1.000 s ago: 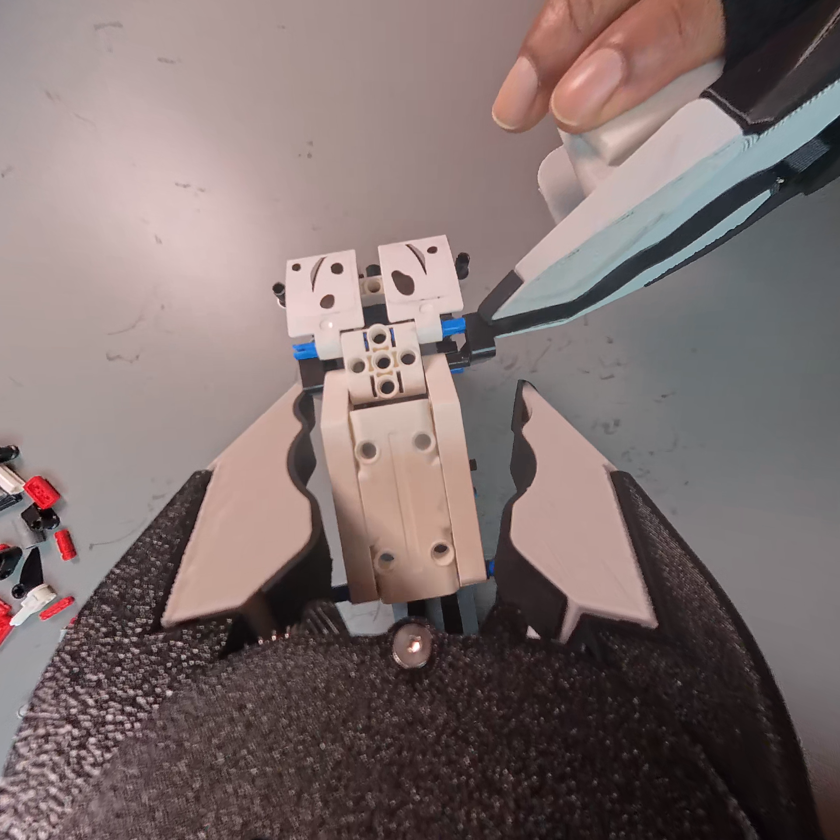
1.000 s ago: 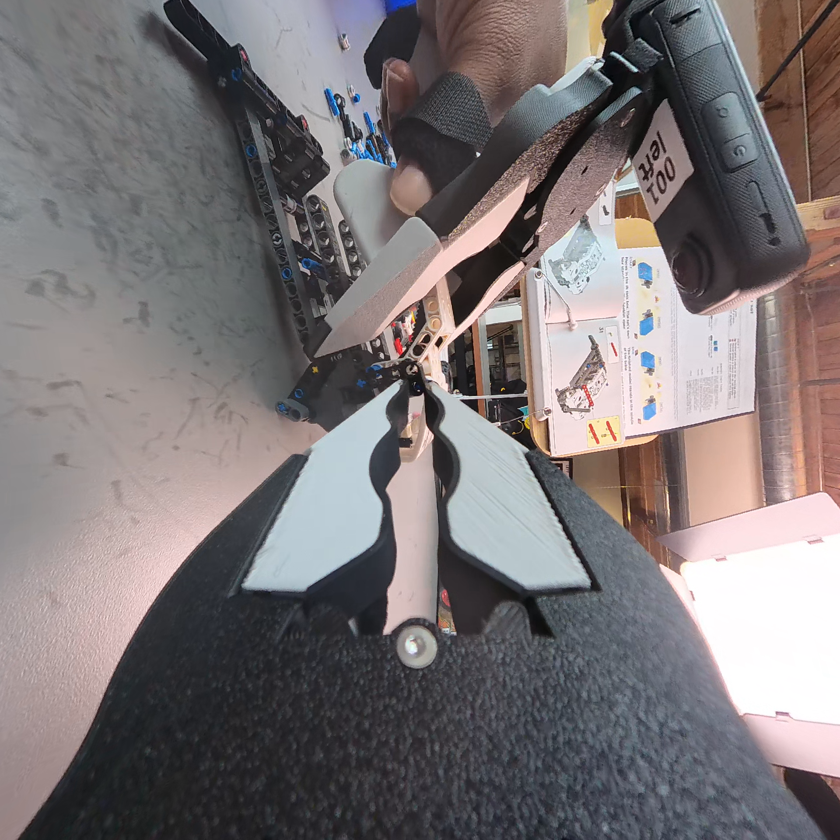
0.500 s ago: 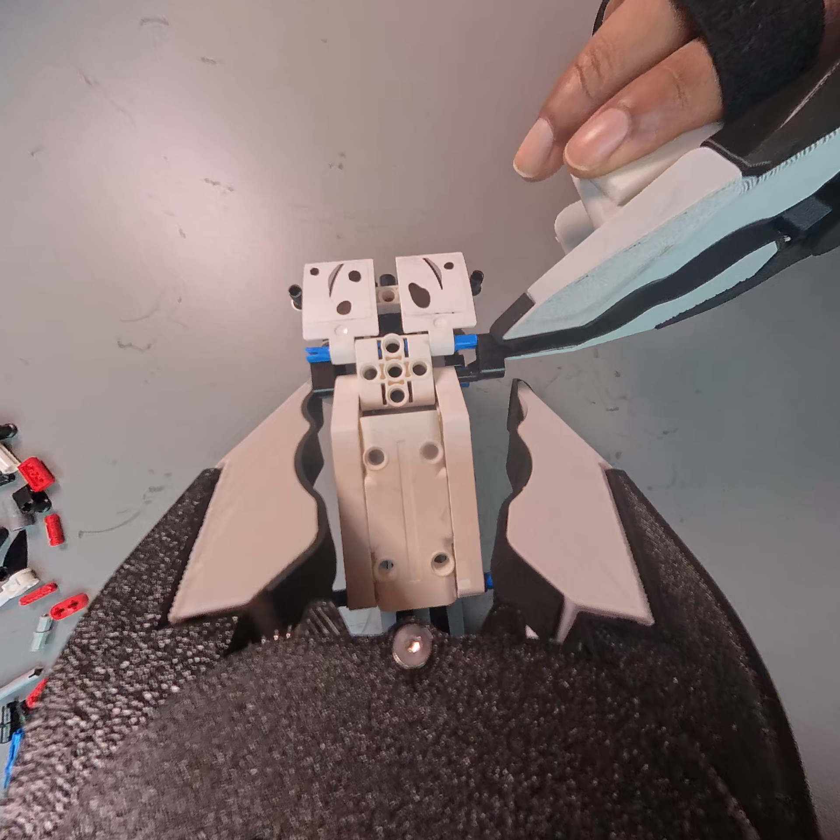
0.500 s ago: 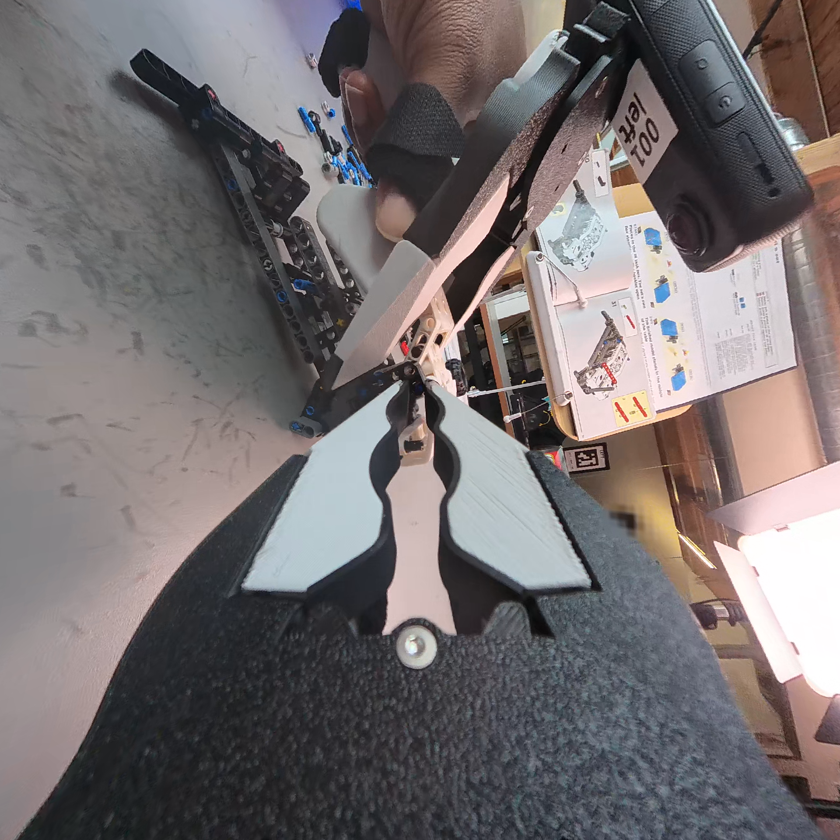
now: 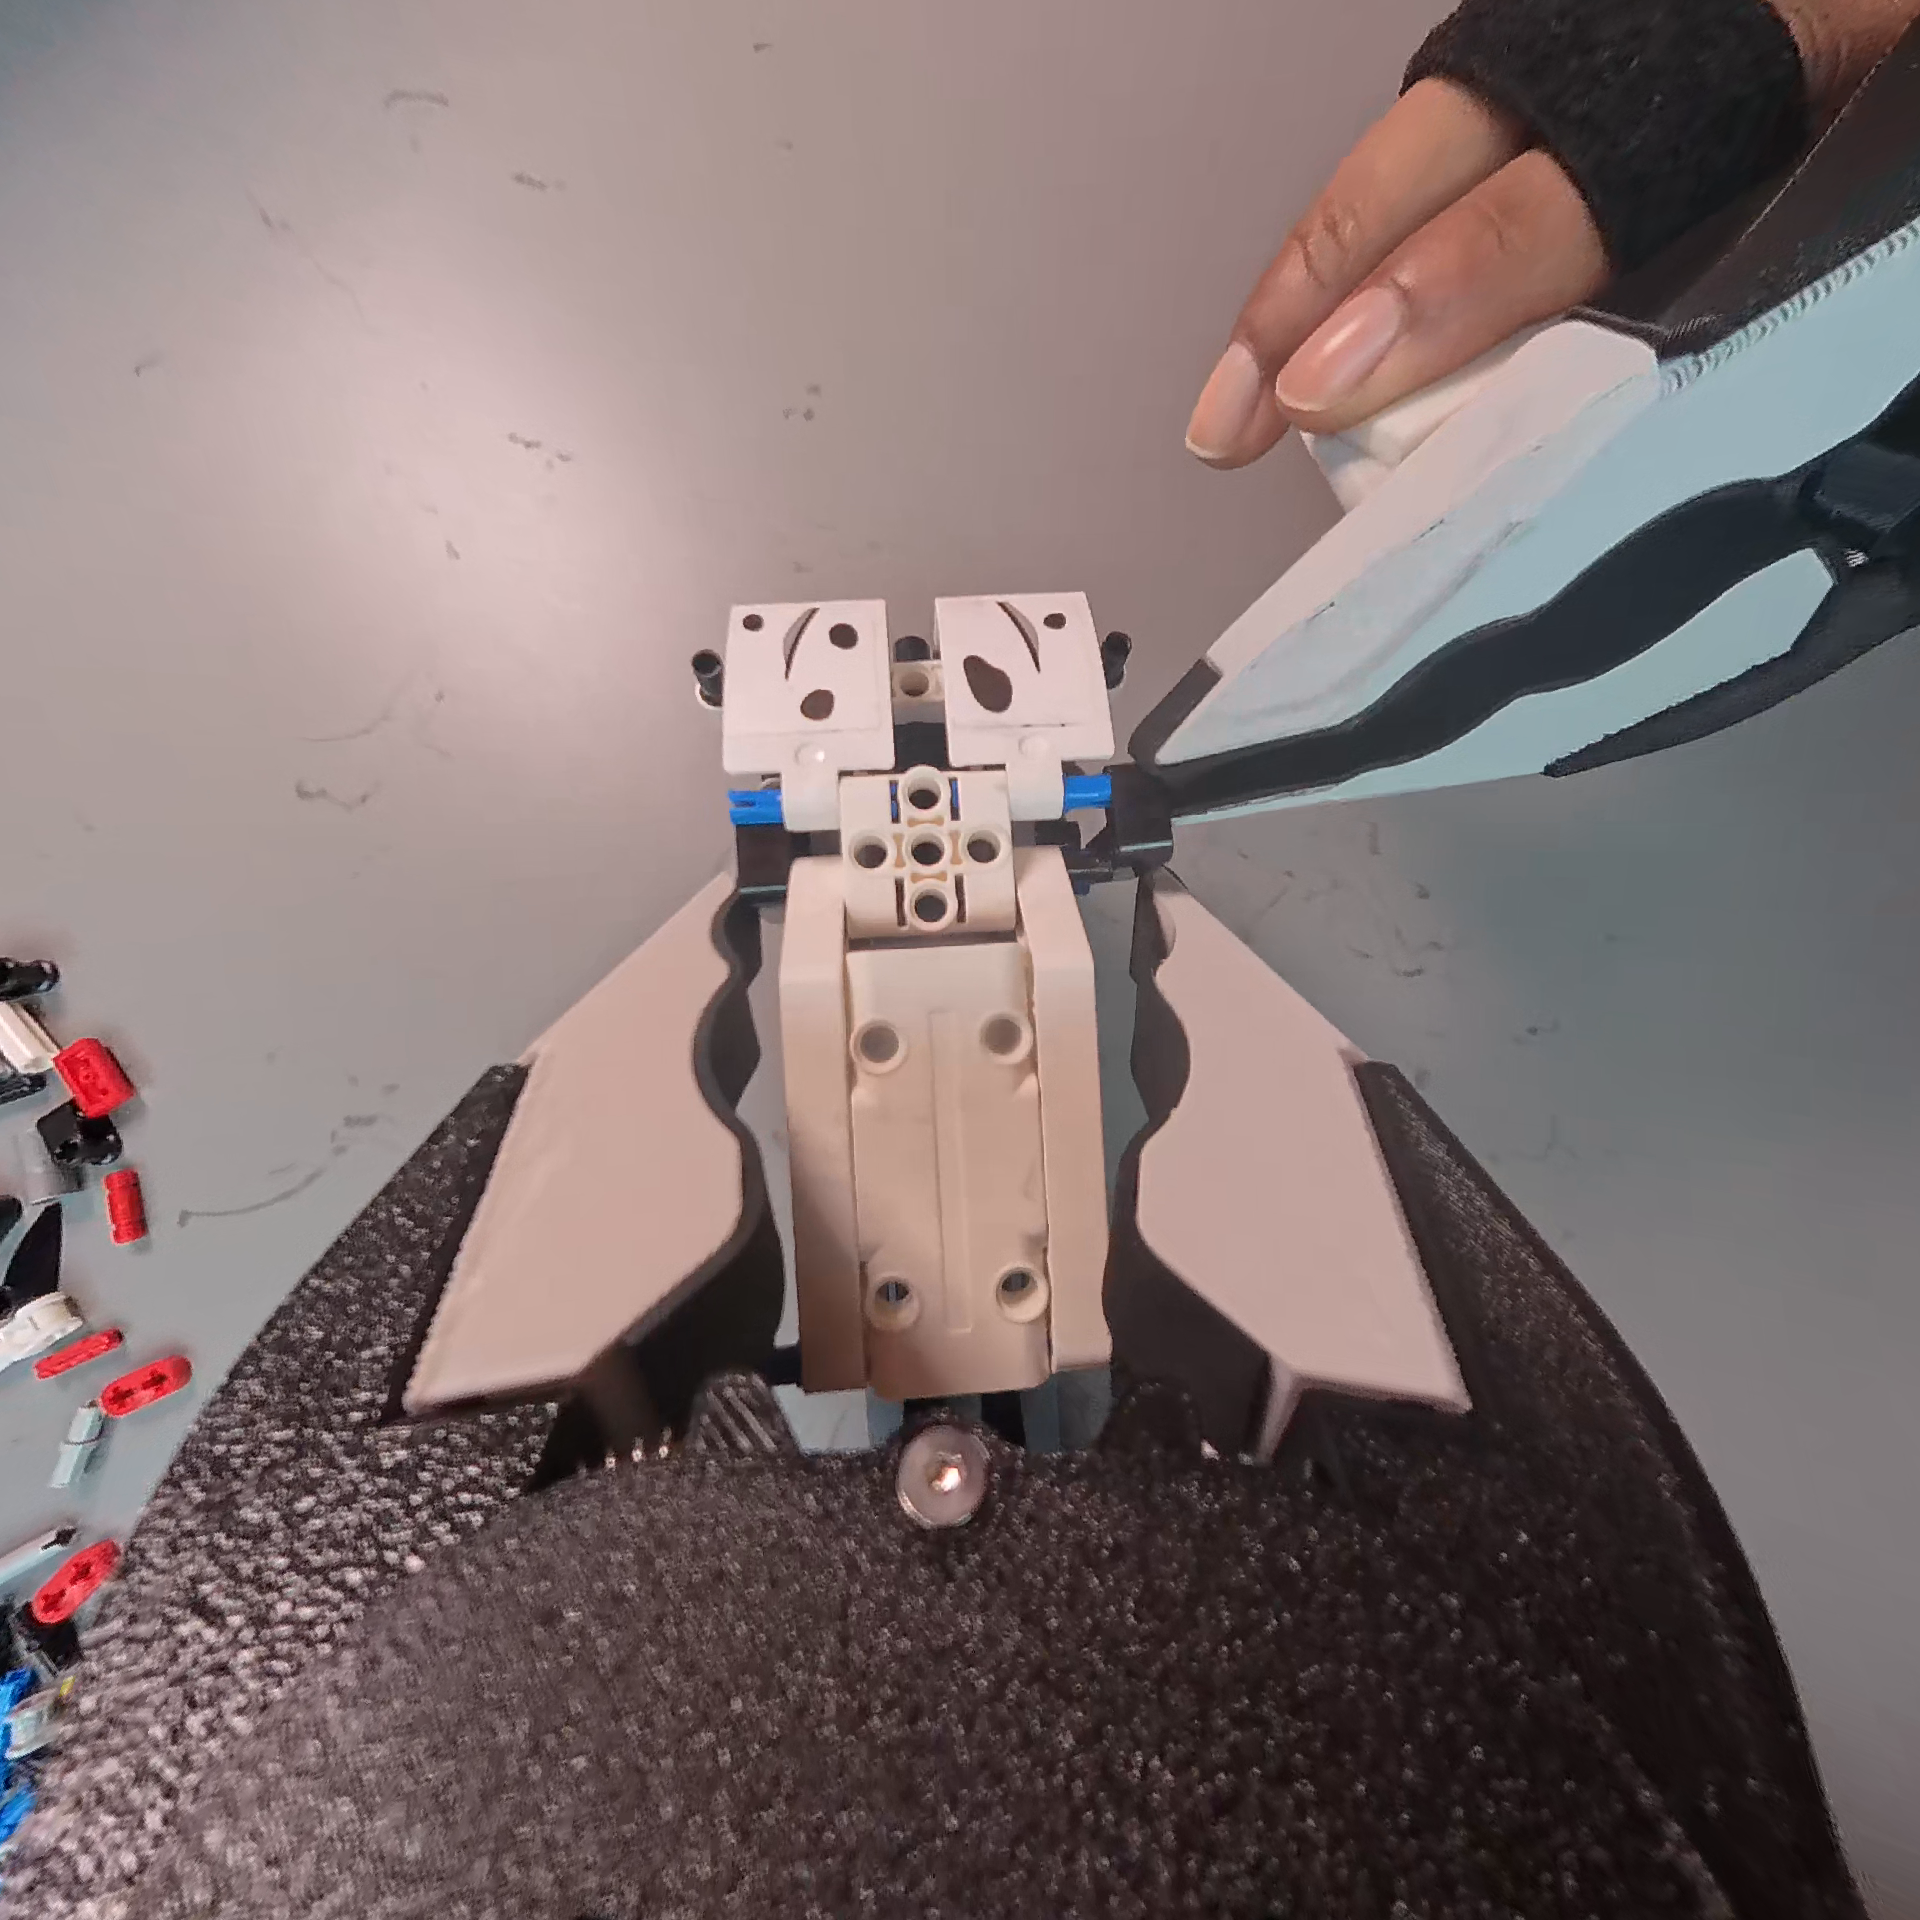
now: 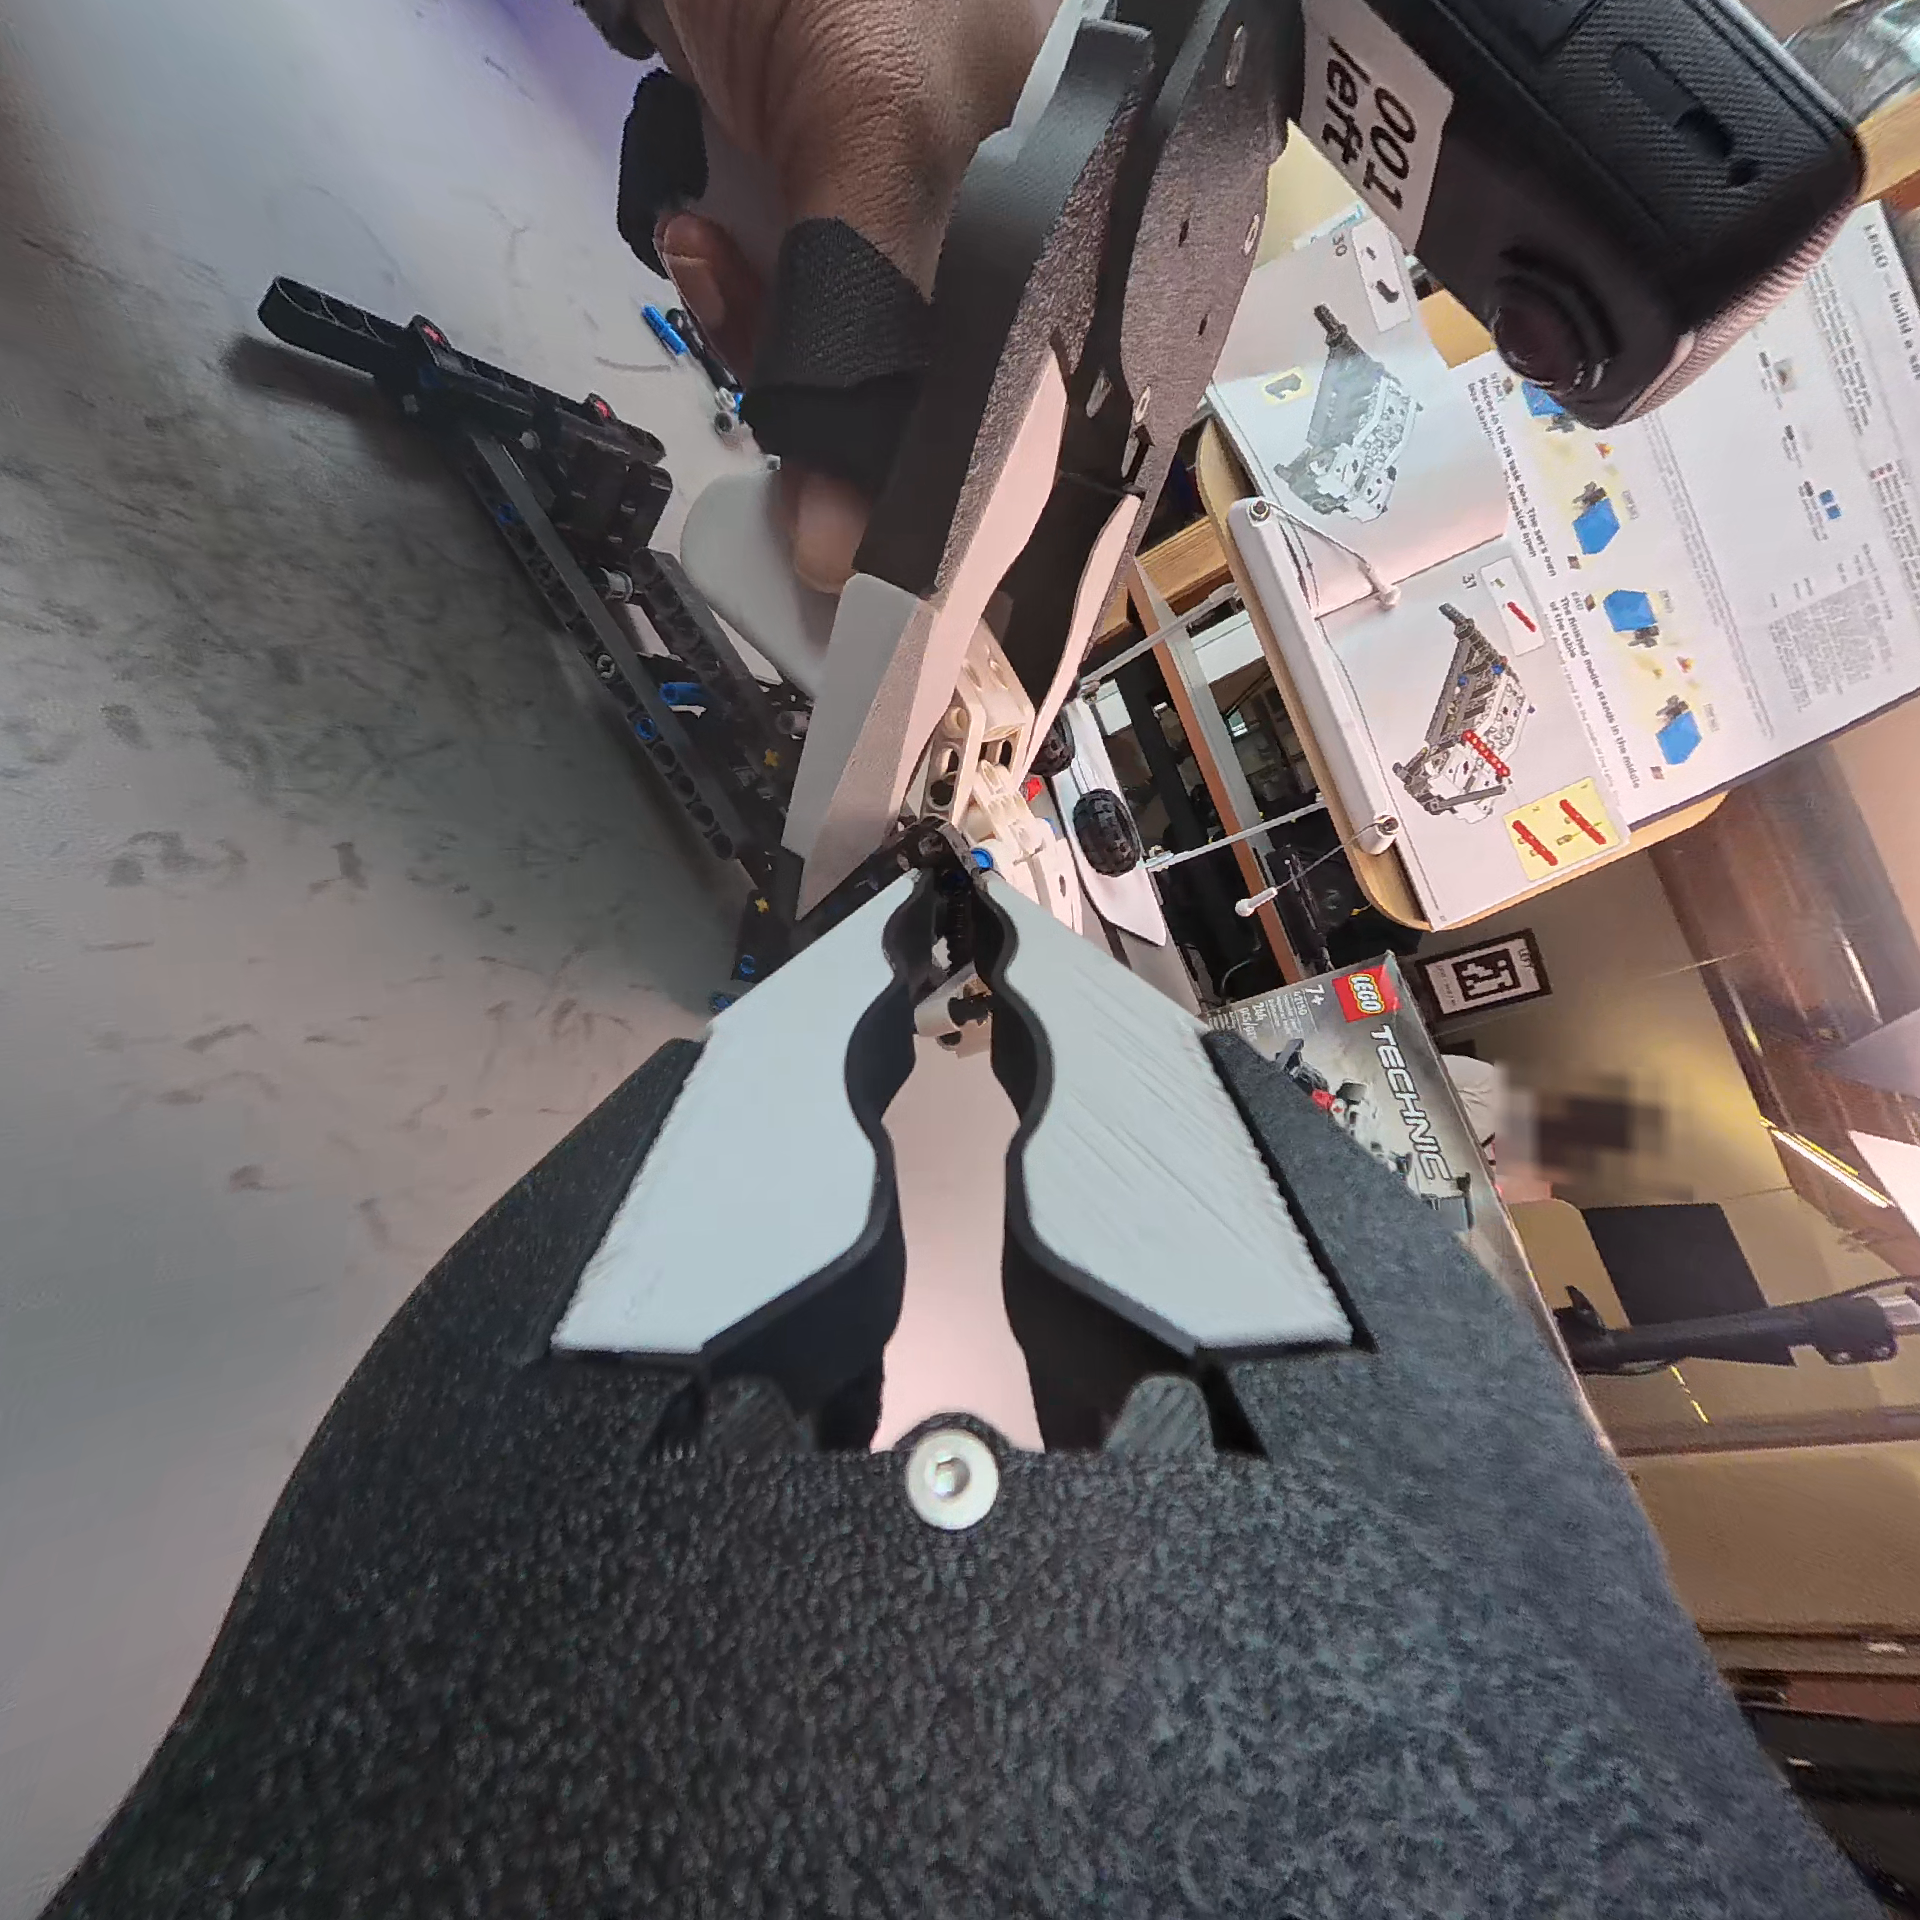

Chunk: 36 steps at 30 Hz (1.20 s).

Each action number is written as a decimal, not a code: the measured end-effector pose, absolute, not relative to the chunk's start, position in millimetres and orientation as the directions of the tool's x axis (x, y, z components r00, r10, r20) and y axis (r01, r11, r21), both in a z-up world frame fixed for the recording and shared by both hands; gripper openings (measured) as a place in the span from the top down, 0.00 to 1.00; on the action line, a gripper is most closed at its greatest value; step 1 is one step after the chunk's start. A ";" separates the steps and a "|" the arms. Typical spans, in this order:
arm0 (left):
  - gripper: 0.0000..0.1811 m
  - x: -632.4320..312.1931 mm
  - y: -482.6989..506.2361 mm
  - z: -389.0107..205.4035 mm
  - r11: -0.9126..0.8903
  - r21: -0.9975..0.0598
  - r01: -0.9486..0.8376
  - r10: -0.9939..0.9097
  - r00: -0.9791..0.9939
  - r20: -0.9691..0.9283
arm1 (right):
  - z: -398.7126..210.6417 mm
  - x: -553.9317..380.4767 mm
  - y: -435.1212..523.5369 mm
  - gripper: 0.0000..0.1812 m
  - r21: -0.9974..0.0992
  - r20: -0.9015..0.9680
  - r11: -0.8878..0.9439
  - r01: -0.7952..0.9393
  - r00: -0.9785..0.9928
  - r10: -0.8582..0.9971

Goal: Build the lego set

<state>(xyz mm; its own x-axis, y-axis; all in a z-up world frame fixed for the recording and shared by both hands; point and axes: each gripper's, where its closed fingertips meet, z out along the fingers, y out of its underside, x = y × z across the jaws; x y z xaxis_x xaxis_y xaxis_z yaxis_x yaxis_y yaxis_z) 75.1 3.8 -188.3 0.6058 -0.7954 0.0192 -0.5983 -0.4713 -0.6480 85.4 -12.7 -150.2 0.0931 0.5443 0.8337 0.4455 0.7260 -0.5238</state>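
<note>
My left gripper (image 5: 940, 894) is shut on a white lego assembly (image 5: 935, 1143) and holds it above the grey table (image 5: 416, 416). Two white printed panels (image 5: 810, 675) sit at its far end, with a blue pin (image 5: 1086, 790) sticking out on the right. My right gripper (image 5: 1143, 800) comes in from the upper right, shut on a small black piece (image 5: 1138, 836) at that pin. In the right wrist view my right gripper (image 6: 945, 883) is nearly closed on the black piece, and the left gripper's fingers (image 6: 914, 665) hold the white assembly (image 6: 987, 727) just beyond.
Loose red, black and white parts (image 5: 94, 1070) lie on the table at the left. A long black lego frame (image 6: 582, 540) lies on the table behind. An open instruction booklet (image 6: 1558, 623) stands at the right, with the lego box (image 6: 1382, 1070) below it. About 4 cm separates my left fingertips from my right.
Both grippers have shifted and turned together with the assembly, so the background has moved. The right gripper has stayed shut on the black piece at the blue pin.
</note>
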 end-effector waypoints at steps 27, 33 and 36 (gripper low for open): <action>0.60 76.4 1.9 -188.2 -0.487 -0.649 -0.584 -0.783 0.622 0.029 | -149.2 87.5 -14.3 0.91 -0.711 0.664 0.587 0.387 0.094 0.742; 0.60 82.7 -9.0 -188.4 -0.450 -0.640 -0.623 -0.827 0.562 0.034 | -137.6 87.9 -18.2 0.69 -0.877 0.296 0.326 0.353 -0.138 0.945; 0.60 85.7 -16.2 -188.5 -0.427 -0.633 -0.645 -0.849 0.527 0.035 | -137.8 84.8 -17.3 0.55 -0.870 0.134 0.242 0.430 -0.266 0.955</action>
<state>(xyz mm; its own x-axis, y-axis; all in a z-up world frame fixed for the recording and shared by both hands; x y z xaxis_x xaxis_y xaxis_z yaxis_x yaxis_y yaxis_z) 85.7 -16.2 -188.5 0.5275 -0.8488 0.0352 -0.6455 -0.4274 -0.6330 84.8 -17.3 -137.8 -0.2662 0.9545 0.1340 0.4297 0.2420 -0.8700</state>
